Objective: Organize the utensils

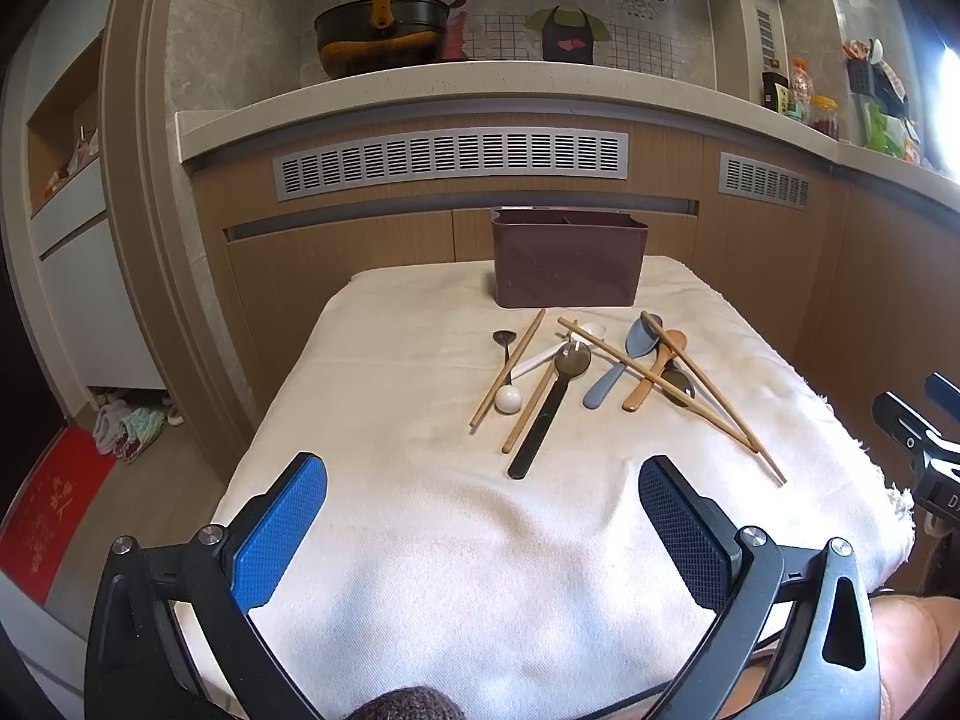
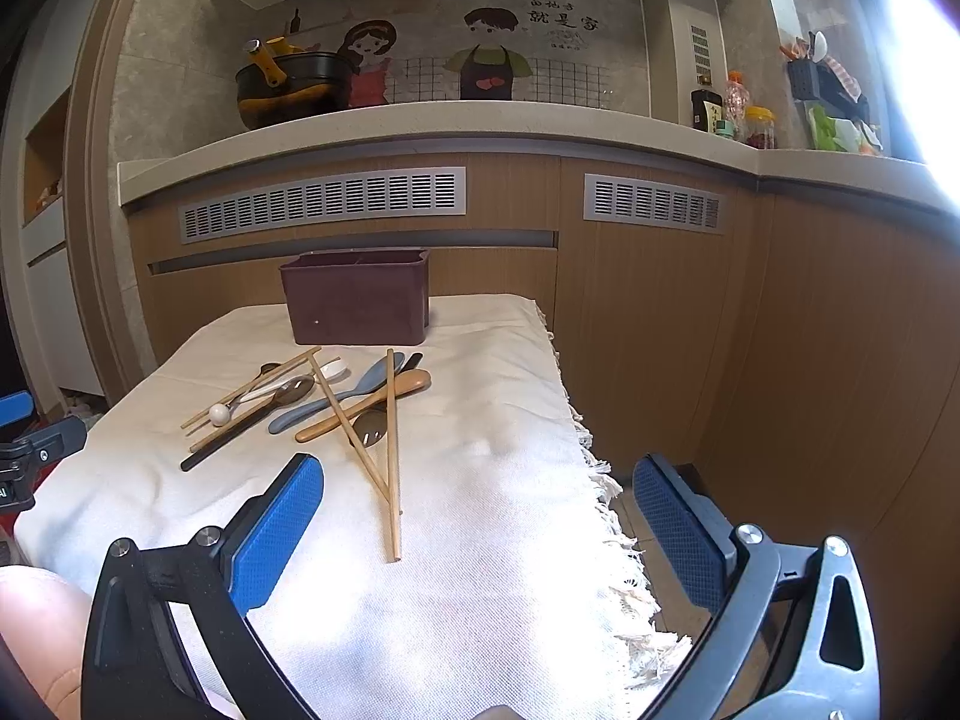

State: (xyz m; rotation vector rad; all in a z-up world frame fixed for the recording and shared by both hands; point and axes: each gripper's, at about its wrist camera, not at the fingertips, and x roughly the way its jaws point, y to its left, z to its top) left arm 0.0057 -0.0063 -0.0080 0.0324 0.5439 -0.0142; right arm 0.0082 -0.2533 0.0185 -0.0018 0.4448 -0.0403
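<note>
A dark maroon utensil holder [image 1: 567, 258] with inner compartments stands at the far end of the cloth-covered table; it also shows in the right wrist view [image 2: 357, 297]. In front of it lies a loose pile: wooden chopsticks [image 1: 678, 396], a blue-grey spoon [image 1: 621, 369], a wooden spoon [image 1: 654, 375], a long black spoon [image 1: 549, 411], a white spoon [image 1: 516, 393] and a small dark spoon [image 1: 506, 342]. My left gripper [image 1: 483, 495] is open and empty, hovering short of the pile. My right gripper [image 2: 477, 495] is open and empty, near the chopsticks [image 2: 391, 450] at the table's right edge.
A white cloth [image 1: 456, 540] with a fringed right edge [image 2: 606, 498] covers the table. Wooden cabinets with vent grilles [image 1: 450, 165] stand behind. A counter above holds a black pot [image 1: 381, 30] and bottles [image 2: 738, 111]. Floor with a red mat [image 1: 48, 516] lies at the left.
</note>
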